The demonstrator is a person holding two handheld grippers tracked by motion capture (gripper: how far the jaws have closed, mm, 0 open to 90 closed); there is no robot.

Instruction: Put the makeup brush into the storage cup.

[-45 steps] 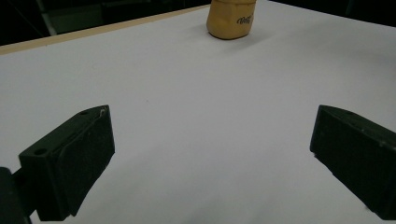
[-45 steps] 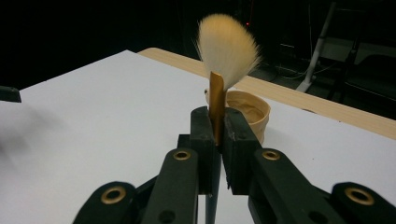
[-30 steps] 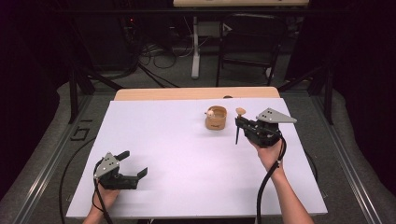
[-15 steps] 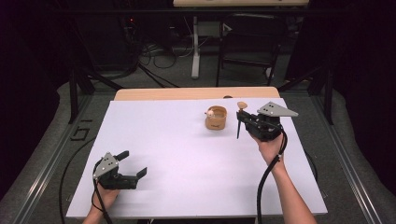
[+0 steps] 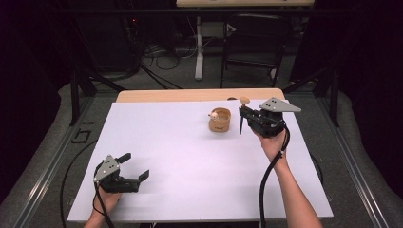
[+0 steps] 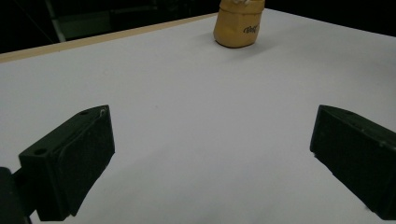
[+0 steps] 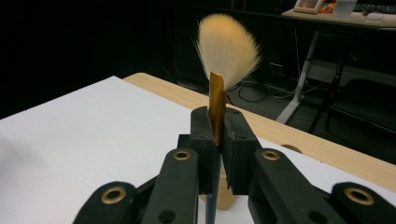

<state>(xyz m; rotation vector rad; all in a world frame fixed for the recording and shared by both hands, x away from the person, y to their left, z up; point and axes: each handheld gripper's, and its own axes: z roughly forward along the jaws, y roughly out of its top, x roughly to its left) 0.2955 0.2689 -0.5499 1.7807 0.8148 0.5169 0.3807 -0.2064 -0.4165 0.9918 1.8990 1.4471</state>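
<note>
Upright, the brush (image 7: 218, 100) sits clamped between the right gripper's (image 7: 215, 135) closed fingers (image 7: 237, 140).

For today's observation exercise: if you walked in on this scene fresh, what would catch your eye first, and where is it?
First, the makeup brush, its pale bristles fanned upward, clamped upright in the right tool near the table's far right. Next, the small tan cup standing on the white sheet just left of that tool. The left tool rests open at the near left corner.
</note>
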